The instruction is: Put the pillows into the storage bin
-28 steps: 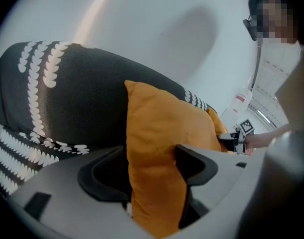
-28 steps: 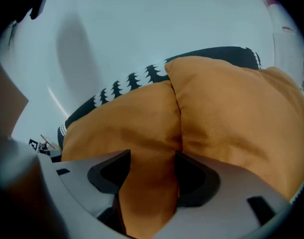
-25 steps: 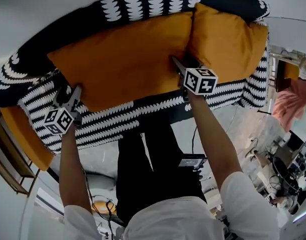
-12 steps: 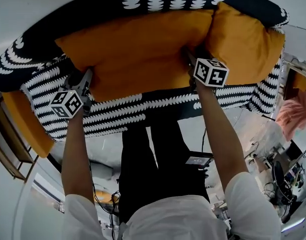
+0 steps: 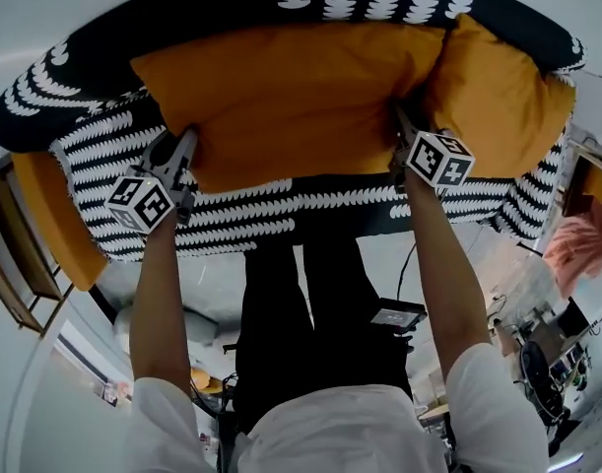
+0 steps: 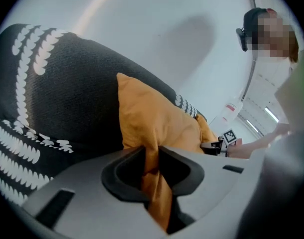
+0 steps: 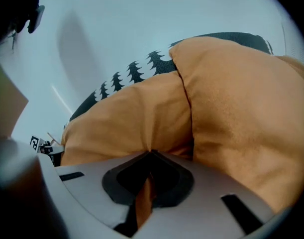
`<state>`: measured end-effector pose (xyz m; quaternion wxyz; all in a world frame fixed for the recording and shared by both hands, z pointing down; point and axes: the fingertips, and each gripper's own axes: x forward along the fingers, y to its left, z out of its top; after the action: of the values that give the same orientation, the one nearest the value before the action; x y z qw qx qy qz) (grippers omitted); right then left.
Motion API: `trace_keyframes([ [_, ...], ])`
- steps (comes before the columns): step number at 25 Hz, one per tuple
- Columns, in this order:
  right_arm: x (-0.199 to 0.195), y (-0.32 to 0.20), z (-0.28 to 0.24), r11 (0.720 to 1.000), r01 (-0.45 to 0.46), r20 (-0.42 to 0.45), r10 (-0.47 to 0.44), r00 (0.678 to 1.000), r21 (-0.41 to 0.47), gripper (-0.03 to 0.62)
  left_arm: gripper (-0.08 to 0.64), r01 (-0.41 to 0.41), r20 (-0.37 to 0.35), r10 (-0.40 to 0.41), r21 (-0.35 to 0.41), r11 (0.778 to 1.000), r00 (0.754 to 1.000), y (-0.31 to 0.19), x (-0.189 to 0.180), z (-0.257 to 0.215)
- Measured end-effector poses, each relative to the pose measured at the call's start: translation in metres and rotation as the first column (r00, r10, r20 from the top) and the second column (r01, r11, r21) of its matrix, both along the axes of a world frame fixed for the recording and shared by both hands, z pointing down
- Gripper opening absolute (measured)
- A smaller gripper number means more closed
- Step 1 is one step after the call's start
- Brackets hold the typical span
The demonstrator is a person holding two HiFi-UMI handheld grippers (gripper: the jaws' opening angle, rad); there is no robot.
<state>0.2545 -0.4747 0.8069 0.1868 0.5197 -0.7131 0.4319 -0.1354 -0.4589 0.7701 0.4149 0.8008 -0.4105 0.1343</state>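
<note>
A large orange pillow (image 5: 291, 97) leans on the back of a black sofa with a white pattern (image 5: 232, 220). A second orange pillow (image 5: 498, 87) stands to its right. My left gripper (image 5: 187, 144) is at the large pillow's lower left corner. Its jaws have just been closing and now pinch a fold of the orange fabric (image 6: 152, 158). My right gripper (image 5: 400, 118) is at the large pillow's right edge, in the gap beside the second pillow (image 7: 241, 113). It has just closed on a thin fold of the large pillow (image 7: 127, 123).
An orange flat object (image 5: 49, 215) and a wooden frame (image 5: 10, 274) stand by the sofa's left end. My legs in black trousers (image 5: 281, 304) are close to the seat front. Pink cloth (image 5: 581, 244) and clutter lie at the right. A person (image 6: 271, 34) shows in the left gripper view.
Both grippers stood open at the large pillow's edges; now each has closed on its fabric. The left gripper moved in and up towards the pillow's corner.
</note>
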Motion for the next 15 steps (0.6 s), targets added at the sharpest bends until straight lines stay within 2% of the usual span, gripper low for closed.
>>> trace_keyframes([
  [6, 0.017, 0.014, -0.031, 0.997, -0.004, 0.049, 0.001, 0.999, 0.072, 0.031, 0.065, -0.028, 0.025, 0.027, 0.056, 0.998, 0.999, 0.014, 0.011, -0.026],
  [10, 0.009, 0.022, -0.045, 0.996, 0.001, 0.093, -0.01, 0.996, 0.093, 0.029, 0.06, -0.021, 0.046, 0.017, 0.084, 0.996, 0.999, 0.027, 0.003, -0.043],
  [15, 0.0, 0.036, -0.069, 0.991, 0.048, 0.143, -0.066, 0.988, 0.123, 0.029, 0.058, 0.017, 0.067, -0.025, 0.119, 0.993, 0.997, 0.051, -0.005, -0.082],
])
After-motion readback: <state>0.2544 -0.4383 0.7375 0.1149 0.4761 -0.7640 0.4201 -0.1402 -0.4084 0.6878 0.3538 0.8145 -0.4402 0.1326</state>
